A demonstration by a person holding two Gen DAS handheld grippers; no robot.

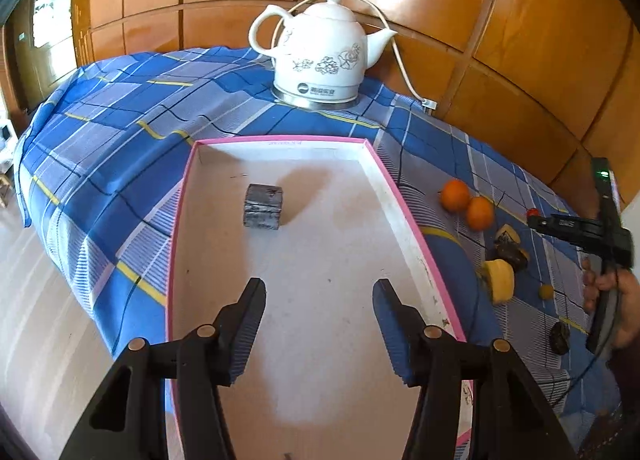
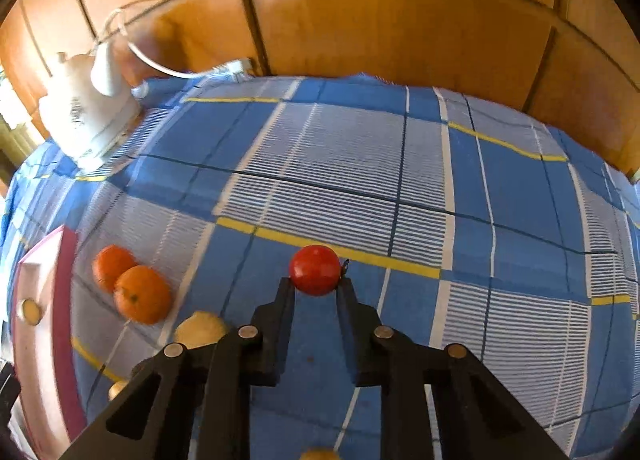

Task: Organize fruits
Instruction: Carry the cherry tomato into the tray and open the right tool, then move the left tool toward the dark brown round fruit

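Note:
A pink-rimmed white tray (image 1: 404, 199) lies on the blue plaid cloth; a grey block (image 1: 263, 206) sits inside it. My left gripper (image 1: 319, 296) is open and empty above the tray. My right gripper (image 2: 315, 284) is shut on a small red fruit (image 2: 315, 270), held above the cloth; it also shows in the left wrist view (image 1: 533, 213). Two oranges (image 1: 468, 203) (image 2: 132, 288) lie right of the tray. Yellow fruit pieces (image 1: 500, 280) and dark pieces (image 1: 512, 256) lie nearer.
A white ceramic kettle (image 1: 320, 55) with its cord stands at the back of the table against wooden wall panels; it also shows in the right wrist view (image 2: 88, 111). The tray's pink rim (image 2: 60, 300) shows at the left of that view. The table edge drops off to the left.

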